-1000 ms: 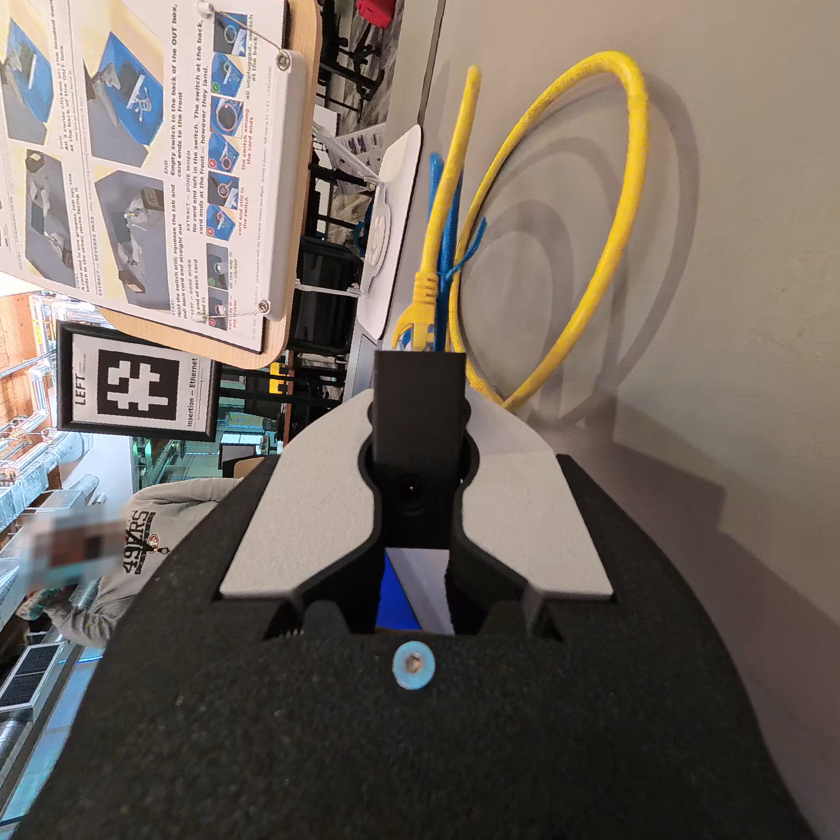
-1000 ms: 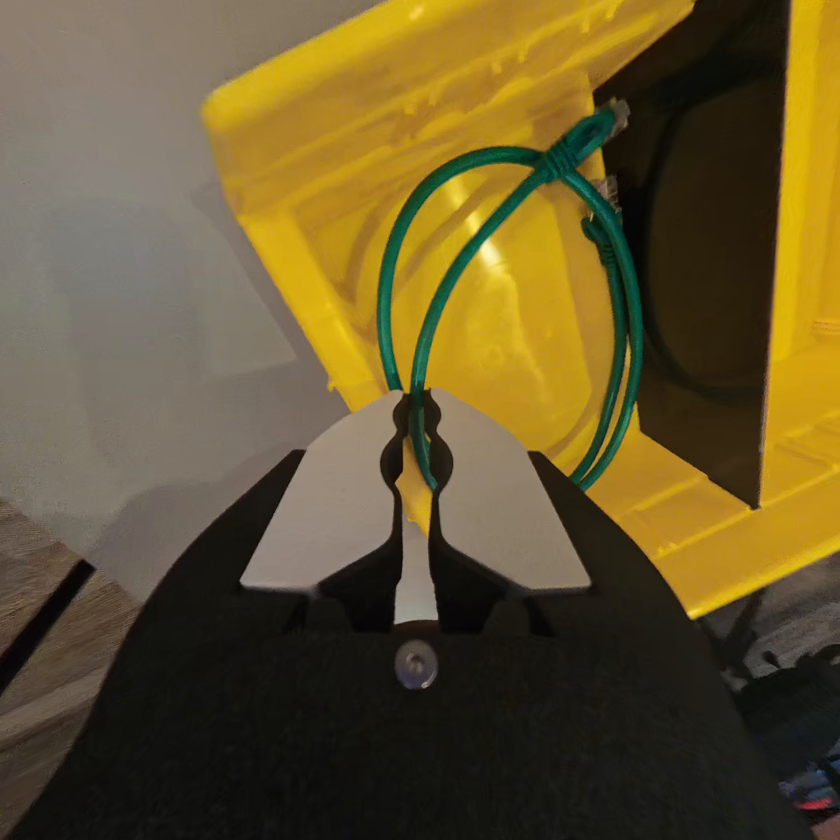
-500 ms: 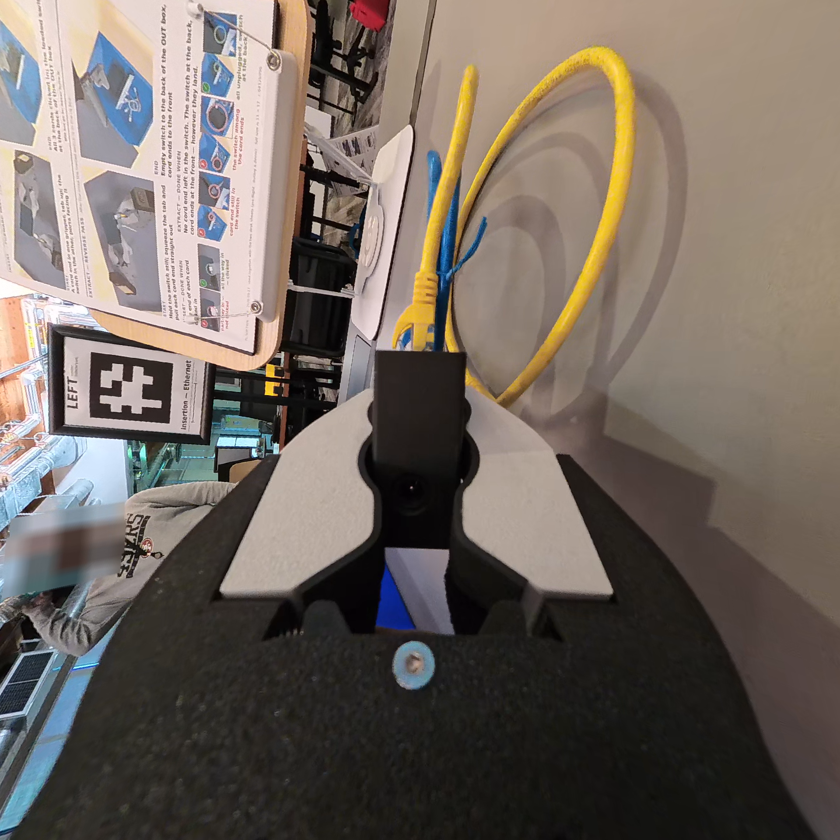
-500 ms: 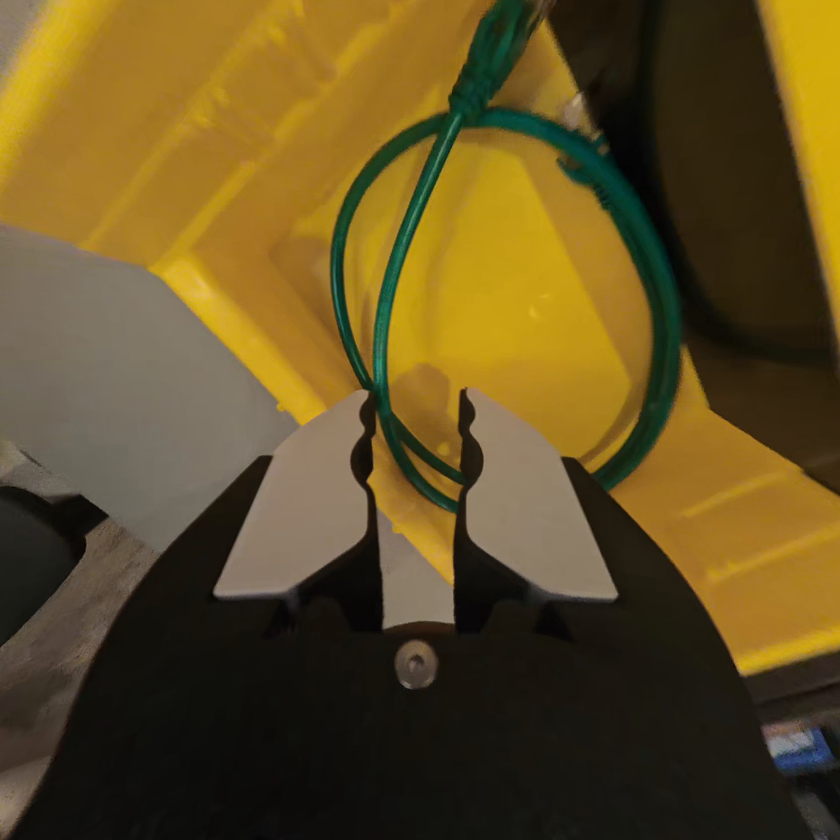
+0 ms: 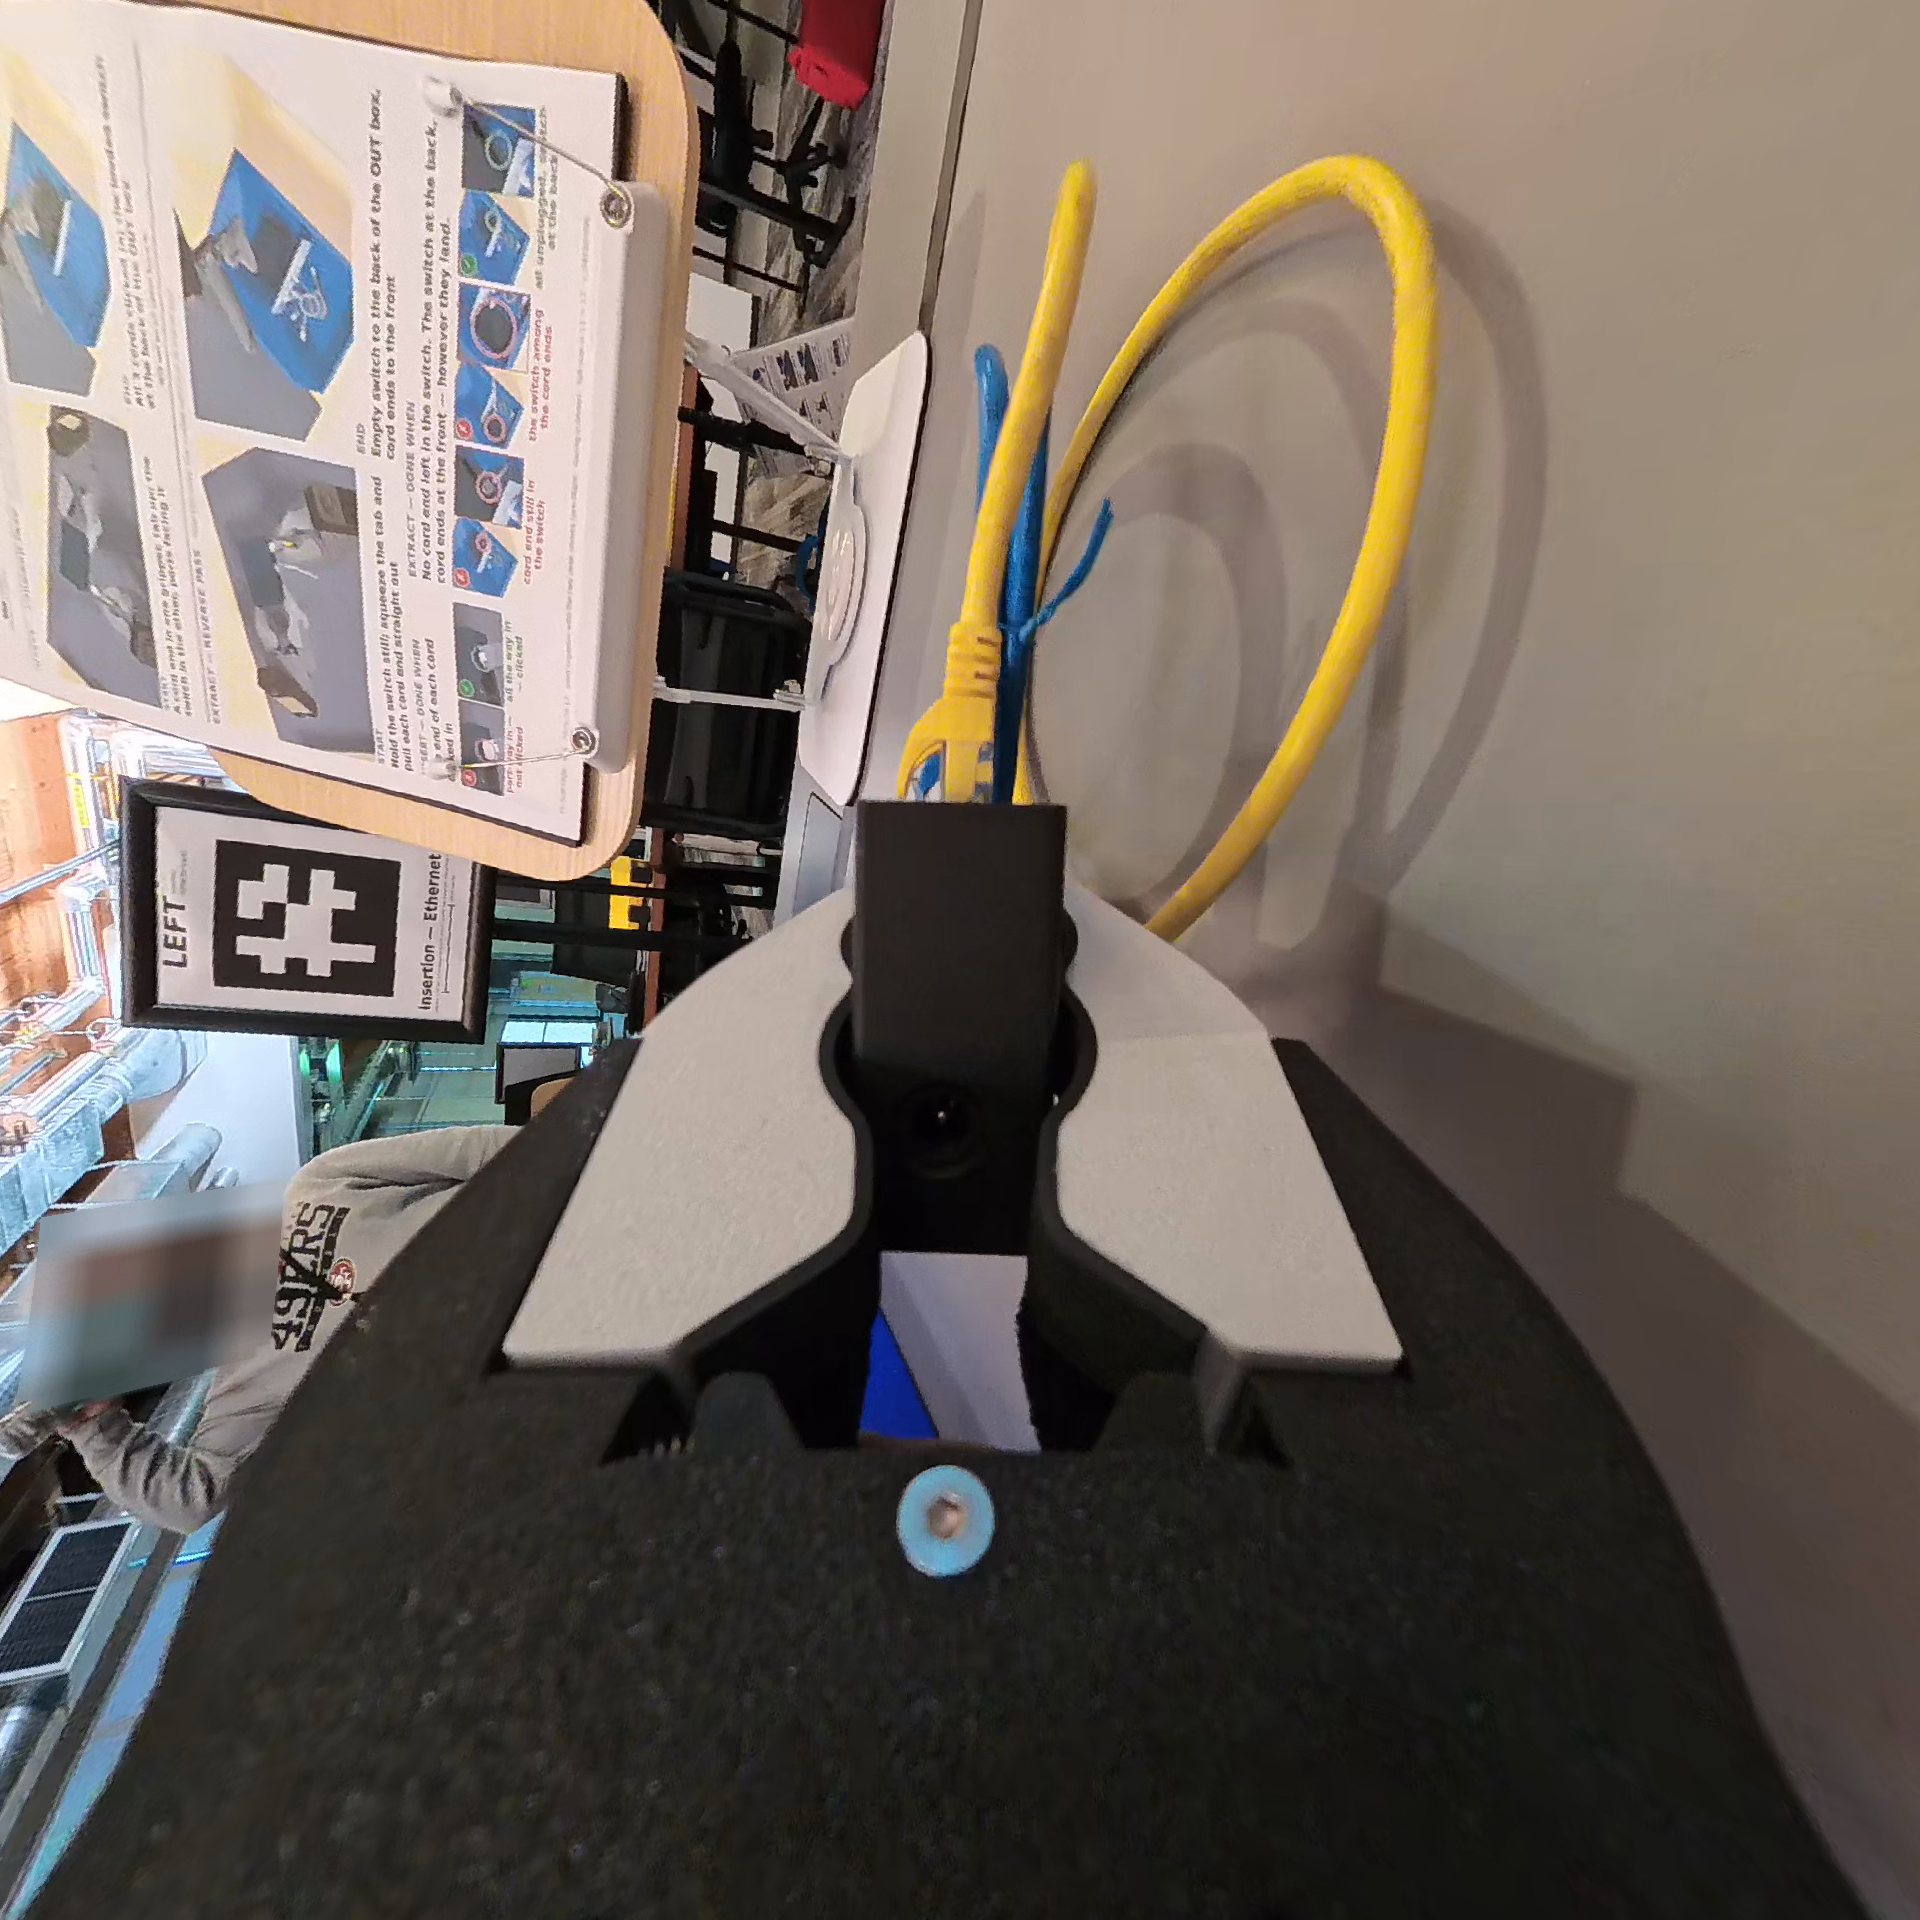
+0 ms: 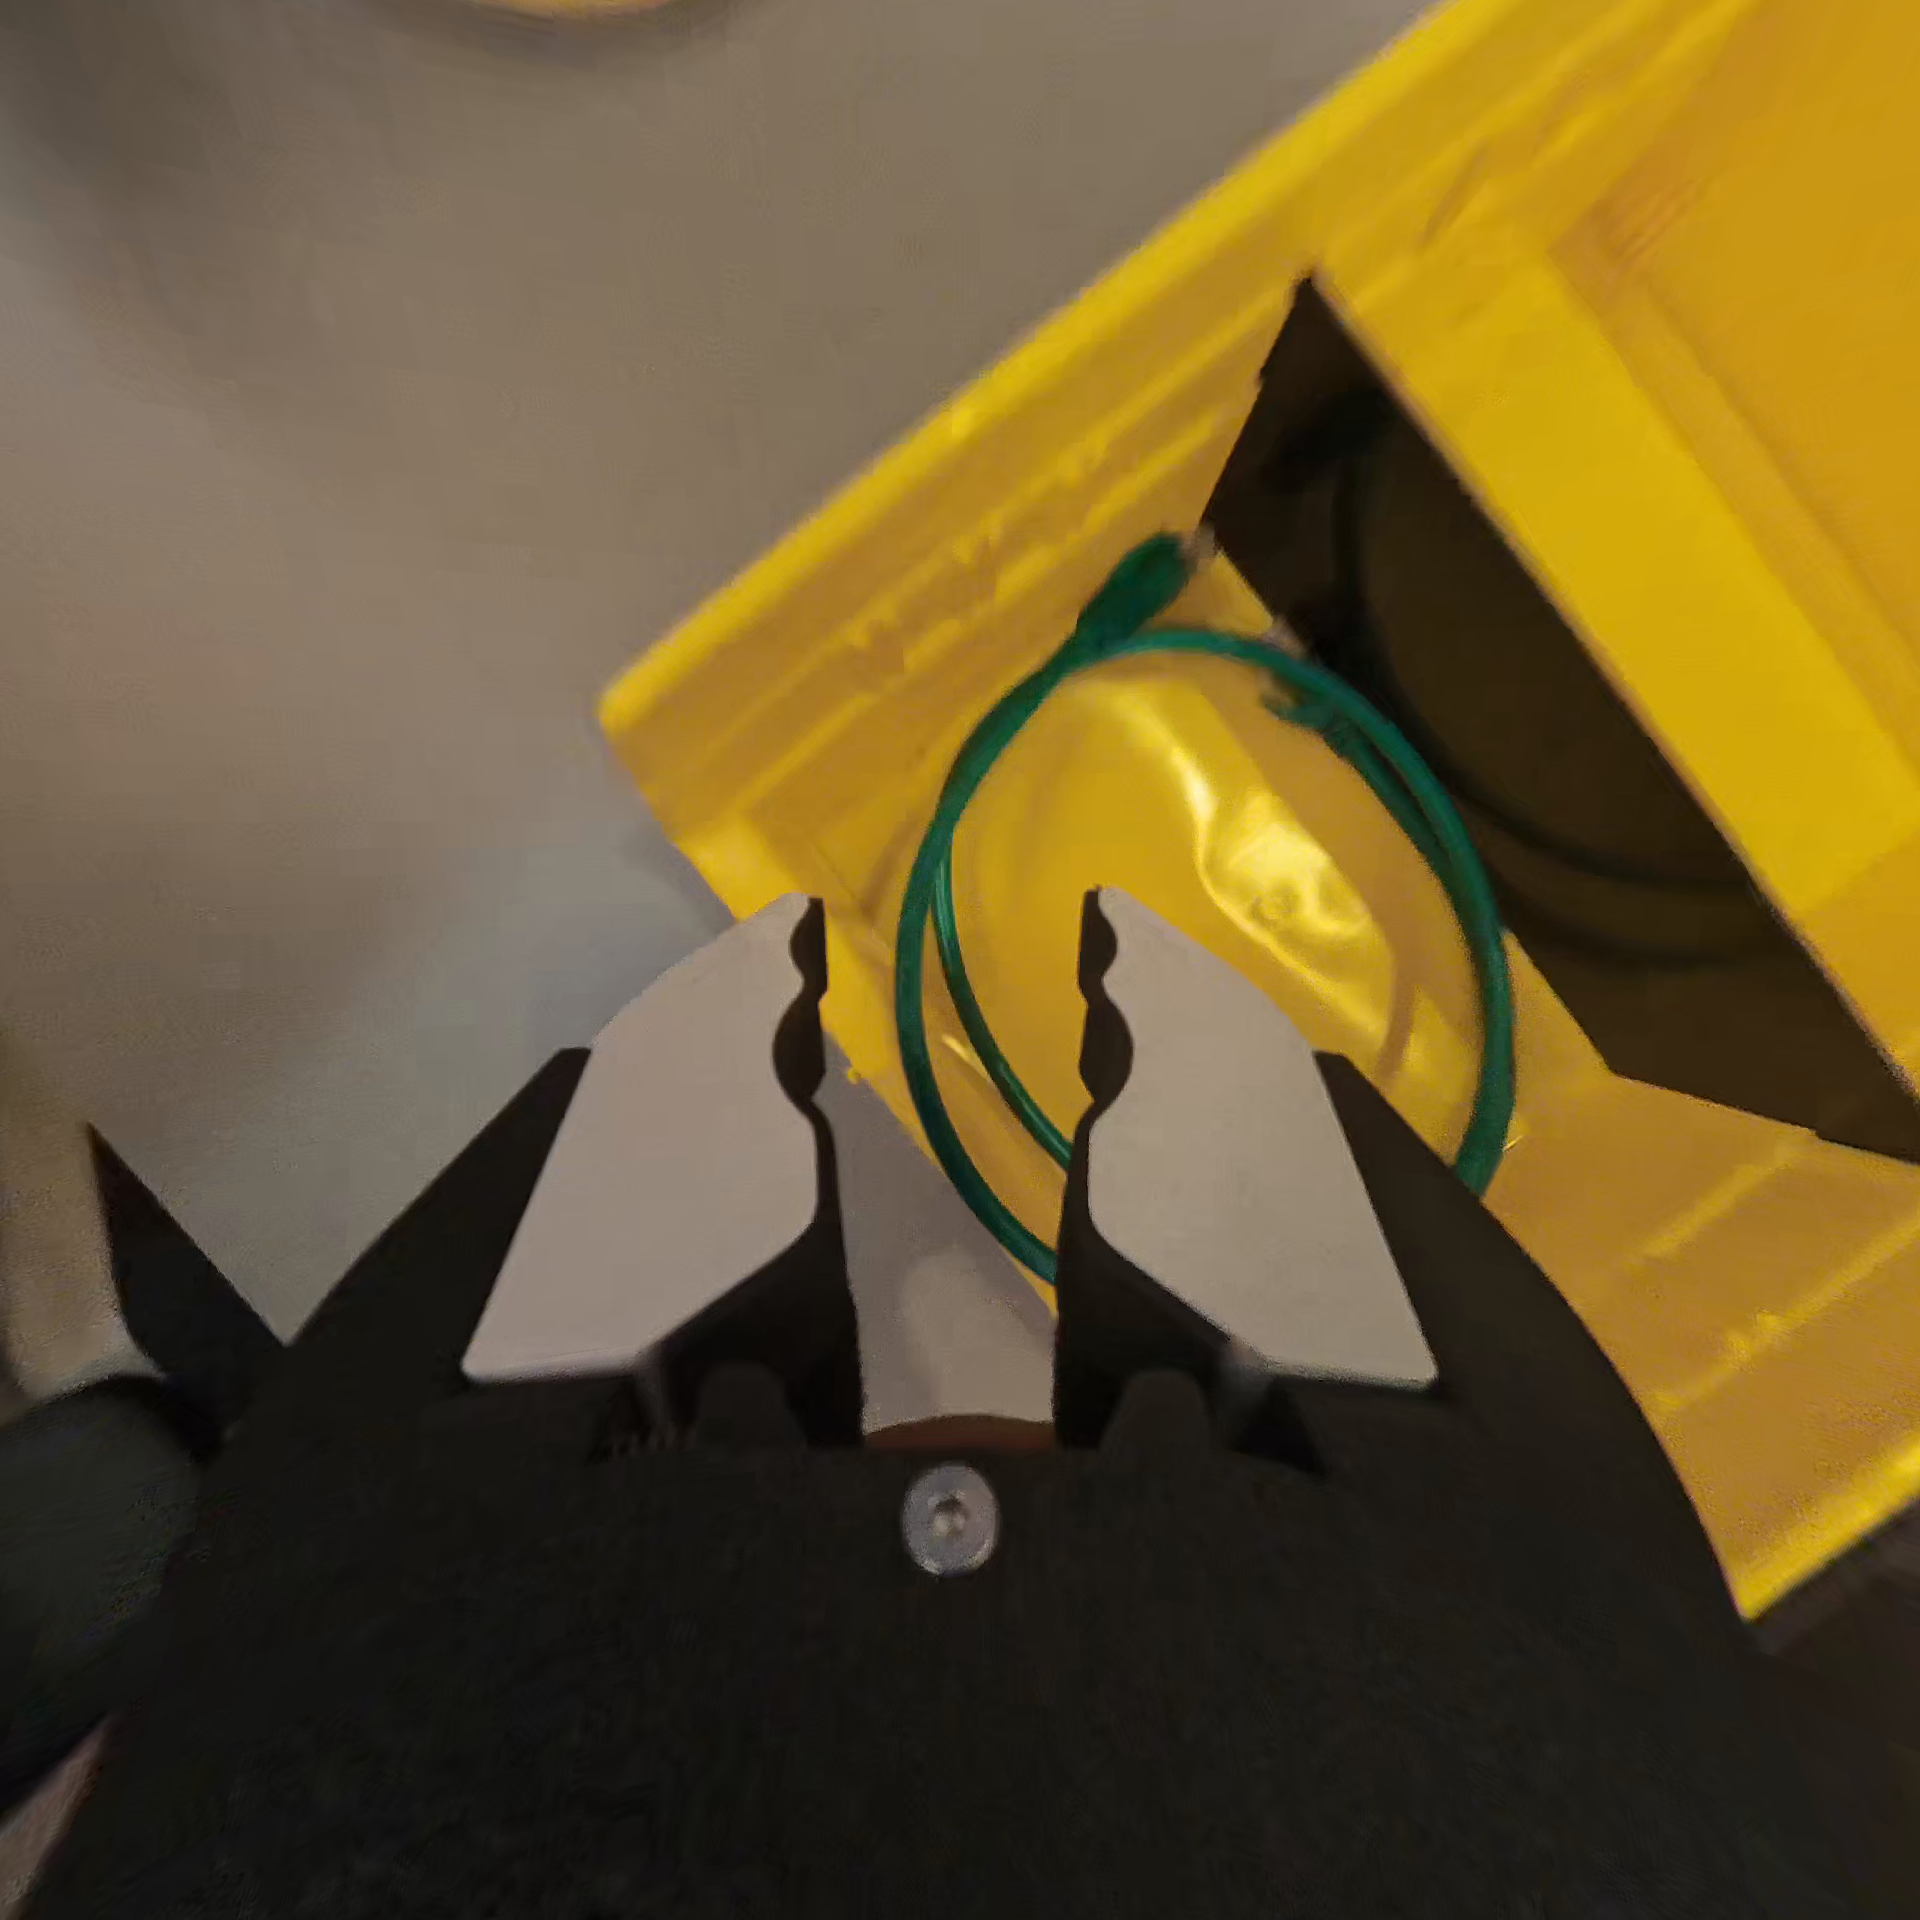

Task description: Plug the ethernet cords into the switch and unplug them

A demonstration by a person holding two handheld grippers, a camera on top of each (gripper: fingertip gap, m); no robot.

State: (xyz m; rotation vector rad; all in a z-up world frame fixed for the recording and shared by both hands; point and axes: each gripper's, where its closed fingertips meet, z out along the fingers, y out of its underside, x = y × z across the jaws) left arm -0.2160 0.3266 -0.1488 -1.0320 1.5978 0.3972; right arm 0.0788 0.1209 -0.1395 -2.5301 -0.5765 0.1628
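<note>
In the left wrist view my left gripper [image 5: 961,935] is shut on a black switch [image 5: 961,914], held end-on over the grey table. A yellow ethernet cord [image 5: 1382,499] loops out of the switch's far end, with a blue cord [image 5: 1023,520] beside it; both plugs meet the switch's hidden far face. In the right wrist view my right gripper [image 6: 951,914] is open and empty. A coiled green cord [image 6: 1195,894] lies in the front part of a yellow bin [image 6: 1662,520], just beyond and partly behind my right fingers [image 6: 1226,1101].
An instruction sheet on a wooden board [image 5: 312,416] and a framed marker sign [image 5: 301,914] stand off the table's edge at the left. A person in a grey hoodie [image 5: 260,1299] is beyond. A dark compartment [image 6: 1507,727] adjoins the bin's front part. A white pad [image 5: 883,499] lies on the table.
My right gripper has opened and let go of the green cord, which now rests in the yellow bin, and it has drawn back. The left gripper keeps holding the switch, nearly still.
</note>
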